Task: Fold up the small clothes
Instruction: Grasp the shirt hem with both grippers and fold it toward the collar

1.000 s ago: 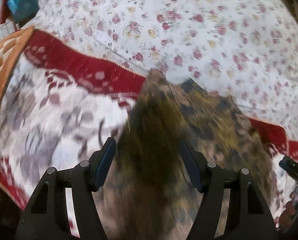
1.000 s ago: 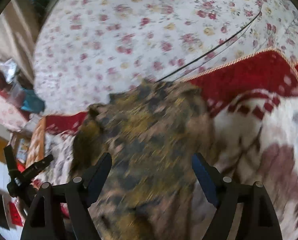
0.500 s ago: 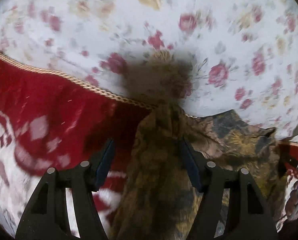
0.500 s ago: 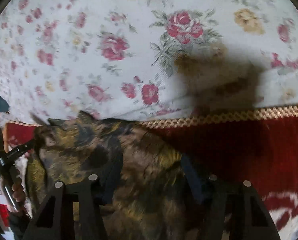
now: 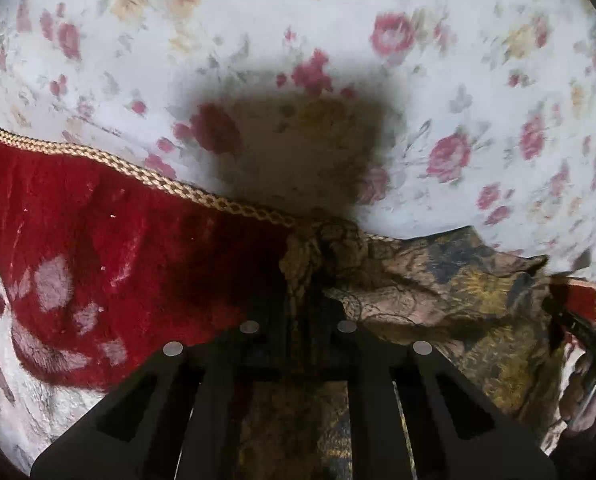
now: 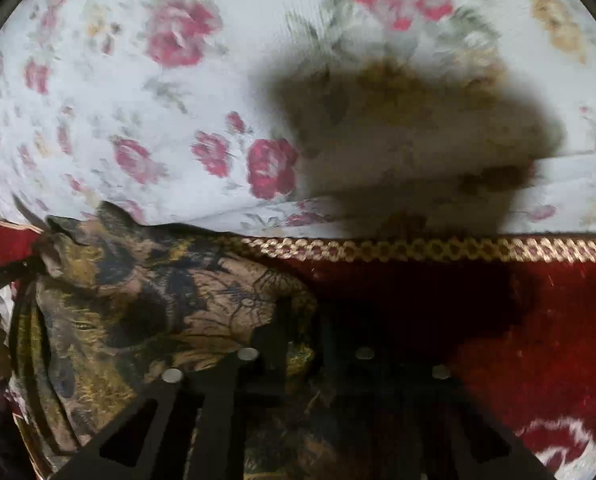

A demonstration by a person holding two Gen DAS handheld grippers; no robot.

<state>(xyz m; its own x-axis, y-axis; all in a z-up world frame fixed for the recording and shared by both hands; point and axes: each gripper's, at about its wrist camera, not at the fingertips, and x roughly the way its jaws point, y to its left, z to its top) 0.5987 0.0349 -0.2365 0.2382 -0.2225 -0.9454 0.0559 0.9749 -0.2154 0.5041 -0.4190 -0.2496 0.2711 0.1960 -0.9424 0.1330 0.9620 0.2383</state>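
Note:
A small brown, gold and black patterned garment (image 5: 449, 292) lies on a red and white blanket, its far edge at the blanket's gold braid. My left gripper (image 5: 303, 312) is shut on the garment's left far corner, which bunches between the fingers. My right gripper (image 6: 303, 332) is shut on the garment's (image 6: 146, 304) right far corner. The cloth stretches between the two grippers. The other gripper shows at the edge of each view, the right one (image 5: 577, 324) and the left one (image 6: 2, 276).
The red blanket (image 5: 98, 248) with white motifs and gold braid edge (image 6: 457, 250) lies over a white bedsheet with red roses (image 5: 457, 80). Gripper shadows fall on the sheet just beyond the braid.
Both grippers went from open above the garment to shut on its far corners. They moved down and forward toward the braid edge, and the cloth is now bunched at each grip.

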